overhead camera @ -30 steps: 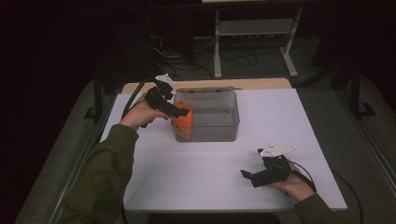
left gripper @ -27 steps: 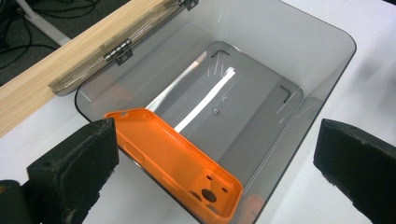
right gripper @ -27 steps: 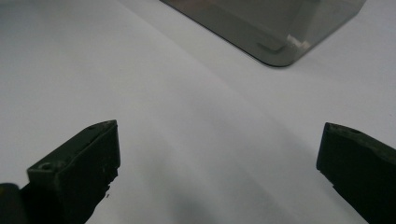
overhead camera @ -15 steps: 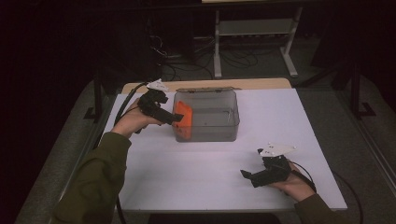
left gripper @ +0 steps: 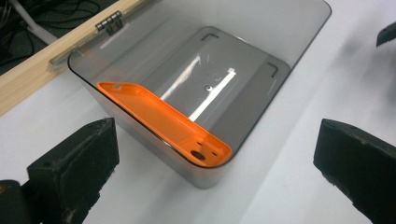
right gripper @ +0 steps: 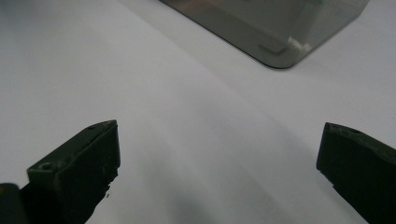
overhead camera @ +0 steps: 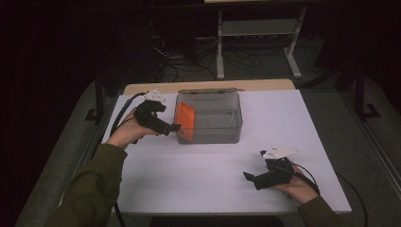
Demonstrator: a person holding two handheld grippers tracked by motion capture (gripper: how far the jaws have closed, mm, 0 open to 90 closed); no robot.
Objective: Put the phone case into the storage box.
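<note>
Cataloguing from left: left gripper [overhead camera: 163,124], jaws spread wide and empty, now drawn back just off the near-left corner of the bin [overhead camera: 234,120]; half a second and a second ago it stood over the bin's left end, at the orange case. Orange case [overhead camera: 185,120]: a flat orange phone-case-like shell, now free of the gripper, inside the grey translucent bin, leaning on edge against its left wall. Judgement: the deposit looks done and the left hand is retreating. Right gripper [overhead camera: 257,178]: jaws wide, empty, resting at the near right of the white worktop [overhead camera: 198,175], well apart from the bin, unmoved across all three moments. View notes: the left gripper view gives the case [left gripper: 163,122] in detail, with its round hole and cutouts, the otherwise bare bin floor, and a hinge on the wooden strip beyond; the high view gives both hands' placing. The right gripper view gives one bin corner [right gripper: 280,51].
</note>
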